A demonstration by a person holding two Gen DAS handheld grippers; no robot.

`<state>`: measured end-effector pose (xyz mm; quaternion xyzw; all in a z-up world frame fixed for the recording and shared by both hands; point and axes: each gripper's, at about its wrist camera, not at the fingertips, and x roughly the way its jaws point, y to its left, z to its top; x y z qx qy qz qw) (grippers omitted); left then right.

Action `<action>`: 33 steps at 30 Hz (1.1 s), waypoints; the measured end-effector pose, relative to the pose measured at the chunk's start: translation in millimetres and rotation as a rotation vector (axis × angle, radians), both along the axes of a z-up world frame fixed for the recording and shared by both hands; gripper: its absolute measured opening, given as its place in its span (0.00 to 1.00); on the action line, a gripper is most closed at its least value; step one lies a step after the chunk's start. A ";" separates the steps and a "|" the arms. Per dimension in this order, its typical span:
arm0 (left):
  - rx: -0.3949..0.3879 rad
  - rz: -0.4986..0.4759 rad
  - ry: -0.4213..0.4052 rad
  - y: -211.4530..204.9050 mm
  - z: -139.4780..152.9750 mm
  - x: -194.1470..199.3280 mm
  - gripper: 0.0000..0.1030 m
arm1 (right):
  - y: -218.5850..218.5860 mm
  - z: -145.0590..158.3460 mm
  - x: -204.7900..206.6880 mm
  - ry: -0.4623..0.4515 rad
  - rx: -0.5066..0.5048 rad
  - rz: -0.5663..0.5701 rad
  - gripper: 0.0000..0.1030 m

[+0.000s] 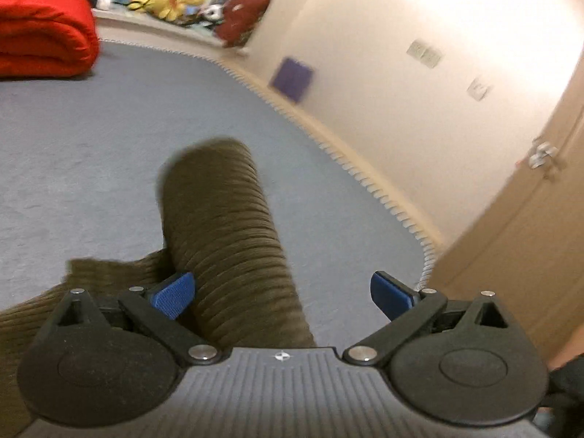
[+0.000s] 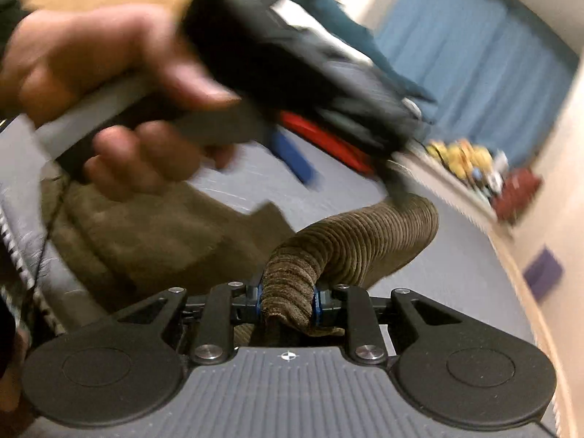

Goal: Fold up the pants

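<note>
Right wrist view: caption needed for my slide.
Right gripper shut on brown corduroy pants, lifting a leg above the grey carpet.

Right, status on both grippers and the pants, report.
Left gripper open, hanging over the brown corduroy pants. Right gripper shut on a bunched pant leg, lifted off the grey-blue mat. Nothing in the way.

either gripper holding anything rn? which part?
Right gripper is shut on the pants, pinching a bunched end of one corduroy leg. Left gripper is open over the leg, holding nothing.
</note>
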<state>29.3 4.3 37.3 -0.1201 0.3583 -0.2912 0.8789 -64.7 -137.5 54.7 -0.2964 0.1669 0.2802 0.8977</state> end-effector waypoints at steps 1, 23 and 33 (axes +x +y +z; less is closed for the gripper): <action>0.073 0.041 0.017 -0.6 -4.7 1.5 0.99 | 7.9 -2.0 -3.8 -0.011 -0.015 0.025 0.23; 0.205 0.472 0.208 256.8 -18.0 -66.1 0.24 | 23.6 10.4 148.0 0.602 0.502 0.038 0.84; 0.002 0.584 0.438 335.7 -77.2 -56.4 0.98 | 68.2 -64.3 192.5 0.951 0.549 -0.099 0.88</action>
